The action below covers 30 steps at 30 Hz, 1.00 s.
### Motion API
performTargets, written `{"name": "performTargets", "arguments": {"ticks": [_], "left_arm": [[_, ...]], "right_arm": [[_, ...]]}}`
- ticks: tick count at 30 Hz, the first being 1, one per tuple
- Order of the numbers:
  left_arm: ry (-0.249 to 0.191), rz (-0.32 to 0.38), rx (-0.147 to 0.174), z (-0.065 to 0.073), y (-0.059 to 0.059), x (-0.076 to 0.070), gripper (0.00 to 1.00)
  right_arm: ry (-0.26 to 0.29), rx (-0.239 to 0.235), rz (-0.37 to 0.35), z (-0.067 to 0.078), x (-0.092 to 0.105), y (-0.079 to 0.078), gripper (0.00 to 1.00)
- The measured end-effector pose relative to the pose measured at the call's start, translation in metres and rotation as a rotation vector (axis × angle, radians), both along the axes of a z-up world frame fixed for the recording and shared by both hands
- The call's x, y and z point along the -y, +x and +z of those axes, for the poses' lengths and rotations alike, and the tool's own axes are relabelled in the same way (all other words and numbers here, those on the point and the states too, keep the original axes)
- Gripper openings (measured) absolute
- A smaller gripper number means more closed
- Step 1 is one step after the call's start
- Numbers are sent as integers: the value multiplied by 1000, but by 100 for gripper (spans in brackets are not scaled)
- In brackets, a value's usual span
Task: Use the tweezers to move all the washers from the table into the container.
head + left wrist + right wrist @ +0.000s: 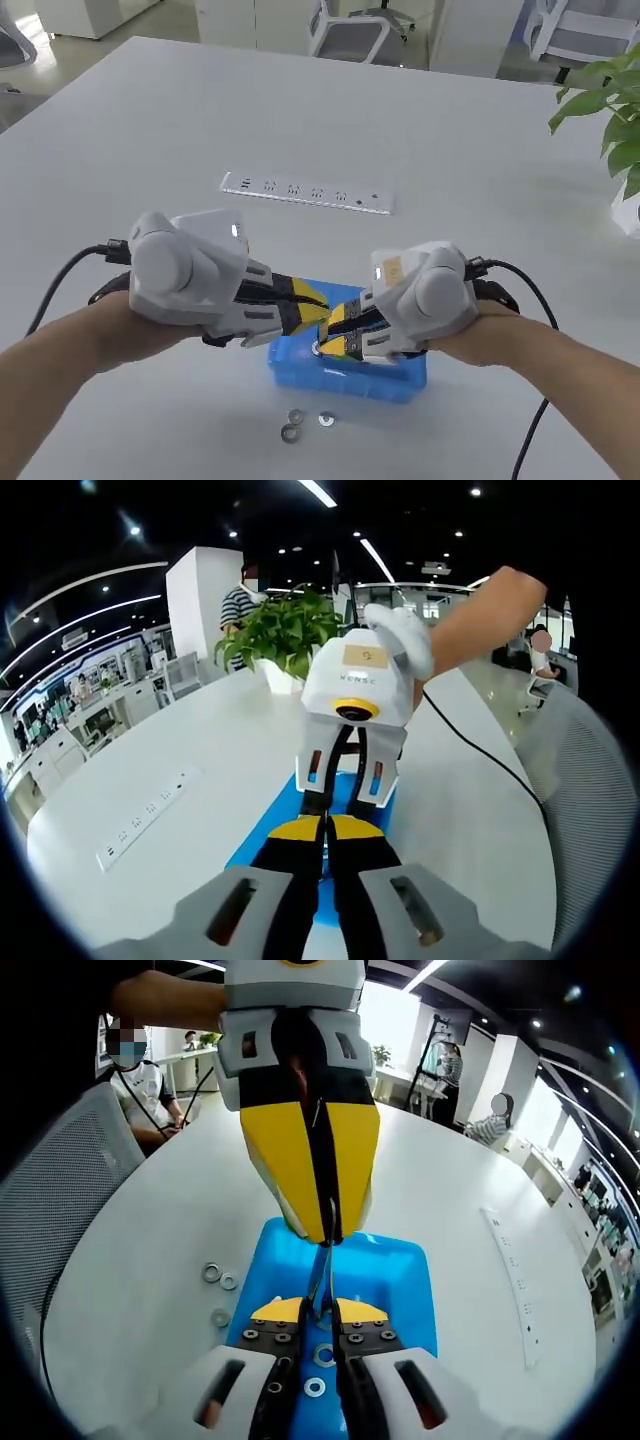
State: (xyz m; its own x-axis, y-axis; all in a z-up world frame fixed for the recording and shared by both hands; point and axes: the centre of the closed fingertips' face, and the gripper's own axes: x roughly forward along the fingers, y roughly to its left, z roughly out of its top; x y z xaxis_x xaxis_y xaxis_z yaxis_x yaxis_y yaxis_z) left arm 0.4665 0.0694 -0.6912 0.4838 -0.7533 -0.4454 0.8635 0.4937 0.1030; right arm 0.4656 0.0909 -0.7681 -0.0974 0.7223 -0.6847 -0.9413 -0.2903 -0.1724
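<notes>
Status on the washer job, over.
Left gripper and right gripper both shut on tweezers over the container. Two washers inside, three on the table beside it. Nothing blocking.

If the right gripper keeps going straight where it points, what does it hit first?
Most likely the left gripper, tip to tip just ahead over the blue container; tweezers bridge the gap.

Left gripper (322,302) and right gripper (322,346) hide much of the blue container (345,380).

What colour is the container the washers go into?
Blue; the container shows best in the right gripper view.
</notes>
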Motion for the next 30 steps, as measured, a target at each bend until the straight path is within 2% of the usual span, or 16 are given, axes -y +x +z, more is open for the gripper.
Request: {"name": "performTargets", "arguments": {"ticks": [12,19,23,30], "left_arm": [[12,8,-8,1,-2,1,5],[18,15,-4,3,-1,1,5],[18,23,-14,5,-2,2,5],[21,24,-5,12,-3,3,5]], "right_arm": [[20,7,-31,16,9,1,12],[53,-12,-133,35,29,5,19],[54,-12,-190,40,44,7,25],[75,-24,-285,51,69,5,29]]}}
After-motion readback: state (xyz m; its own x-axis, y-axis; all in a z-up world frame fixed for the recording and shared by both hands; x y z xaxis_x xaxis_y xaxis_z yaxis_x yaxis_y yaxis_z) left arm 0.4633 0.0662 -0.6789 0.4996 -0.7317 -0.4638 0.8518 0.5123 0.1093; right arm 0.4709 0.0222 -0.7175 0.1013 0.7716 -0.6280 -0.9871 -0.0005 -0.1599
